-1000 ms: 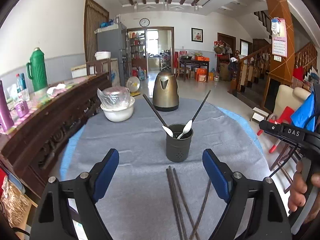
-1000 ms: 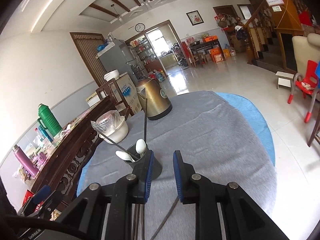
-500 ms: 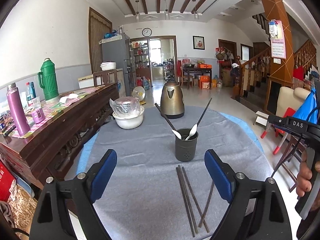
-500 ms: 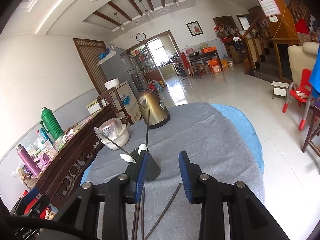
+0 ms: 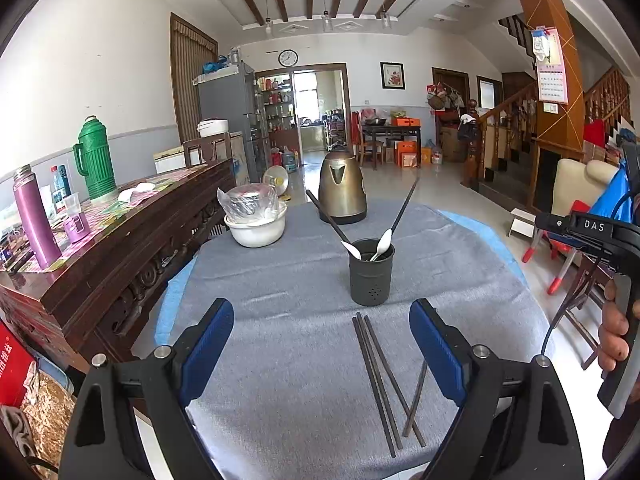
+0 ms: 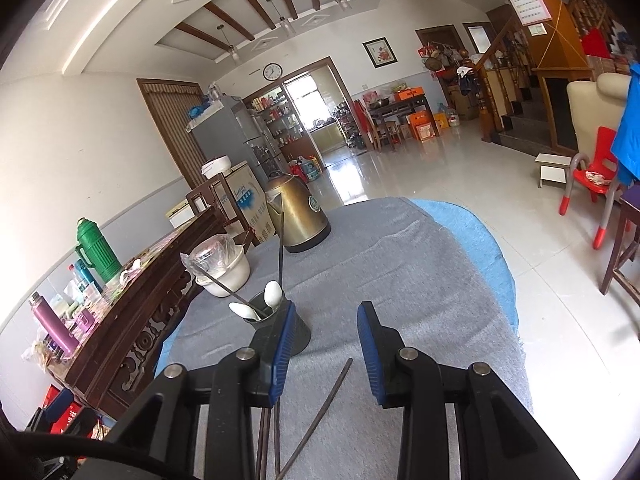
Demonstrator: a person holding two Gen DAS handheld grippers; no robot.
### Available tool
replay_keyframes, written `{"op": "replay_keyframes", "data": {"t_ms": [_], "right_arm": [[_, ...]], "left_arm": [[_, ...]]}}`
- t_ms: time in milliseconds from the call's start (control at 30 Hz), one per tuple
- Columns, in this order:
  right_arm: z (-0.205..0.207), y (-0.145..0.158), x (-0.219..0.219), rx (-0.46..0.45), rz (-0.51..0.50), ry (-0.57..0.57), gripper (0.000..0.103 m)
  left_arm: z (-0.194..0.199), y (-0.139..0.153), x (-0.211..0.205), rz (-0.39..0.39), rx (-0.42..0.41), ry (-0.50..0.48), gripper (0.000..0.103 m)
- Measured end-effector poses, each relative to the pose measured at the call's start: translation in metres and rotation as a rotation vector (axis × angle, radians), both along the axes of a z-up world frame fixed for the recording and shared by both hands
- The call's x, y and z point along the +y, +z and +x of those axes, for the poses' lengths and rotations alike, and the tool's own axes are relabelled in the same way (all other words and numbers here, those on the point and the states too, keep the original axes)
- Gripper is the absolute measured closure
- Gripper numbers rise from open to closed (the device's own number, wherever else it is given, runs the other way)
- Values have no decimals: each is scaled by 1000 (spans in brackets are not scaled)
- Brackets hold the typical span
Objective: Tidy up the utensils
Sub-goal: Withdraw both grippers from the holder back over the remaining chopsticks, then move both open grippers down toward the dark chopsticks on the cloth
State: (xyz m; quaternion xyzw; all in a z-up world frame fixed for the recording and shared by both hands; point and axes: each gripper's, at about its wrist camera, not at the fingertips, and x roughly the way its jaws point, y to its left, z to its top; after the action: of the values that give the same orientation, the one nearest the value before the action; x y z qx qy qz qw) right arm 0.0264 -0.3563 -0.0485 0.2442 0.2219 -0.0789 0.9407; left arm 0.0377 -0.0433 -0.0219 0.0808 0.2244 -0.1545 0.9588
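Observation:
A dark grey utensil holder point(image 5: 371, 276) stands mid-table on the grey cloth, holding two white spoons point(image 5: 381, 244) and two dark chopsticks point(image 5: 404, 208). It also shows in the right wrist view point(image 6: 280, 326), partly behind the left finger. Several dark chopsticks point(image 5: 380, 380) lie loose on the cloth in front of it, also in the right wrist view point(image 6: 320, 412). My left gripper point(image 5: 322, 344) is open and empty, above the loose chopsticks. My right gripper point(image 6: 326, 344) is open and empty, just right of the holder.
A brass kettle point(image 5: 342, 188) stands at the table's far side and a white bowl with wrapped contents point(image 5: 256, 220) at the far left. A dark wooden sideboard point(image 5: 100, 248) with flasks runs along the left. Chairs point(image 6: 592, 184) stand to the right.
Both grippers have drawn back from the holder, so the loose chopsticks show more fully. The right gripper's jaws have opened from nearly shut to wide apart.

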Motion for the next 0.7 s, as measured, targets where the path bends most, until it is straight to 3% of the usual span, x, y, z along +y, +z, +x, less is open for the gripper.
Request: {"op": "replay_keyframes", "data": {"t_ms": [700], "right_arm": [[-5,-15,7,35,-31,27,68]], "left_arm": [[11,-14,12,-43,74,48,13]]}}
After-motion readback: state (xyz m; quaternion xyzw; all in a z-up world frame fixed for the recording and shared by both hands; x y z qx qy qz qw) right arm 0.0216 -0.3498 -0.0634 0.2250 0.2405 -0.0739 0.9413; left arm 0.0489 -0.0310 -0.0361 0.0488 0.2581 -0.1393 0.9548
